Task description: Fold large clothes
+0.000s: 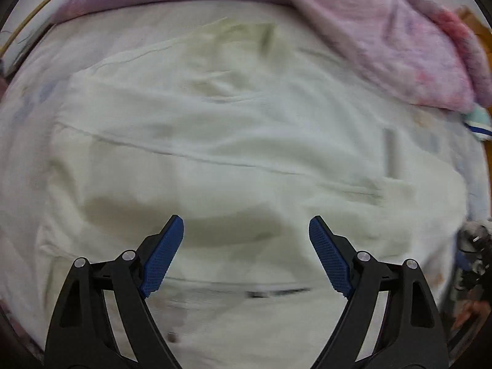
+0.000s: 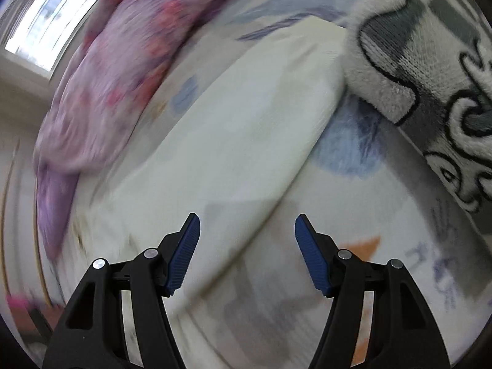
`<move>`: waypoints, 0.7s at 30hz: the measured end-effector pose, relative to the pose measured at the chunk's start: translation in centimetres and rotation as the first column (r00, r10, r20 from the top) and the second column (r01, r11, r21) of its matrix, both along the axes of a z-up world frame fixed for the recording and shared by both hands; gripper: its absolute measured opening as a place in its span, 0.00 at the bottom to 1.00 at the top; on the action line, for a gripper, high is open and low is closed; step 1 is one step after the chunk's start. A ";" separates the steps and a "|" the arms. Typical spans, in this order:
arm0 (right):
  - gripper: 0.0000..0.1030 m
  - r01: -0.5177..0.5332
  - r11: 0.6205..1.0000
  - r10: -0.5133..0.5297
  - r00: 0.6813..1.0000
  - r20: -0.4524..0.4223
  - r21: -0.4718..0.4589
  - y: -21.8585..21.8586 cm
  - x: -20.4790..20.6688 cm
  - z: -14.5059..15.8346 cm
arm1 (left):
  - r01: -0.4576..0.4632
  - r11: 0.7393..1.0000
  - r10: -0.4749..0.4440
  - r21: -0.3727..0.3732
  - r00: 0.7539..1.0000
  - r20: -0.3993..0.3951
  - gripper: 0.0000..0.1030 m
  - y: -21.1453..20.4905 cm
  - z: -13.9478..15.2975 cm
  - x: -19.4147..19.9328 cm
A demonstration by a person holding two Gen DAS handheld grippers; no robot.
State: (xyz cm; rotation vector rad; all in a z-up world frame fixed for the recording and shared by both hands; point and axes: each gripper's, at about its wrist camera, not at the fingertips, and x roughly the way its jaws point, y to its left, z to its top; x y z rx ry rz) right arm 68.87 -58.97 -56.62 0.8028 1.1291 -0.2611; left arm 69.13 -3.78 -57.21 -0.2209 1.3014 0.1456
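Observation:
A large cream-white garment (image 1: 215, 141) lies spread over the bed and fills most of the left wrist view, with long seams across it. My left gripper (image 1: 246, 230) hovers above it, jaws wide apart, blue pads bare, nothing between them. In the right wrist view the same cream garment (image 2: 246, 117) runs as a folded band from upper right down to lower left. My right gripper (image 2: 247, 227) is open over its lower edge, with only cloth beneath and nothing pinched.
A pink and purple floral quilt (image 1: 384, 40) is heaped at the far side, seen as the quilt (image 2: 123, 61) at upper left in the right view. A grey and white plush blanket (image 2: 430, 70) lies at the right. The patterned bedsheet (image 2: 353, 147) shows beside the garment.

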 end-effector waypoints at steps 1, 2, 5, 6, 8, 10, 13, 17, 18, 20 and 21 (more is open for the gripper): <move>0.60 0.031 1.000 -0.031 0.999 -0.008 -0.002 -0.5 0.6 -0.7 | -0.002 1.000 0.002 0.014 1.000 -0.009 0.82 0.8 -0.3 0.1; 0.60 0.047 0.999 -0.047 0.999 -0.023 -0.013 -0.9 1.2 -1.3 | -0.005 1.000 0.005 0.024 1.000 -0.011 0.82 1.2 -0.6 0.2; 0.60 0.087 0.995 -0.090 0.994 -0.067 -0.040 -1.8 2.7 -3.3 | 0.014 0.999 -0.011 0.053 0.998 -0.064 0.82 2.7 -2.0 0.2; 0.60 0.095 0.994 -0.098 0.993 -0.064 -0.050 -2.0 2.9 -3.6 | 0.039 0.997 -0.032 0.069 0.993 -0.110 0.82 2.8 -3.0 0.4; 0.62 0.100 0.992 -0.103 0.994 -0.038 -0.076 -2.1 3.6 -3.6 | 0.073 0.994 -0.060 0.080 0.985 -0.162 0.82 3.0 -4.6 0.4; 0.59 0.091 0.994 -0.091 0.996 0.015 -0.053 -2.4 3.9 -3.4 | 0.080 0.995 -0.068 0.059 0.981 -0.179 0.82 3.3 -5.6 0.3; 0.18 0.122 0.991 -0.126 0.990 0.068 0.056 -3.7 4.0 -3.8 | 0.070 0.997 -0.063 0.036 0.984 -0.169 0.83 3.7 -5.9 0.2; 0.07 0.074 0.995 -0.084 0.978 0.192 0.061 -2.8 3.9 -0.5 | 0.088 0.996 -0.087 0.001 0.982 -0.168 0.85 4.4 -5.5 0.2; 0.07 0.045 0.998 -0.054 0.972 0.227 0.043 -1.9 4.1 1.1 | 0.087 0.996 -0.089 -0.016 0.982 -0.166 0.85 4.6 -5.2 0.2; 0.06 -0.021 1.000 0.017 0.951 0.308 0.009 0.4 4.6 4.3 | 0.046 0.996 -0.056 -0.078 0.988 -0.142 0.85 5.7 -4.1 -0.1; 0.06 -0.082 0.996 0.083 0.932 0.353 -0.019 2.4 4.9 6.3 | 0.021 0.995 -0.034 -0.100 0.991 -0.127 0.85 6.3 -3.5 -0.3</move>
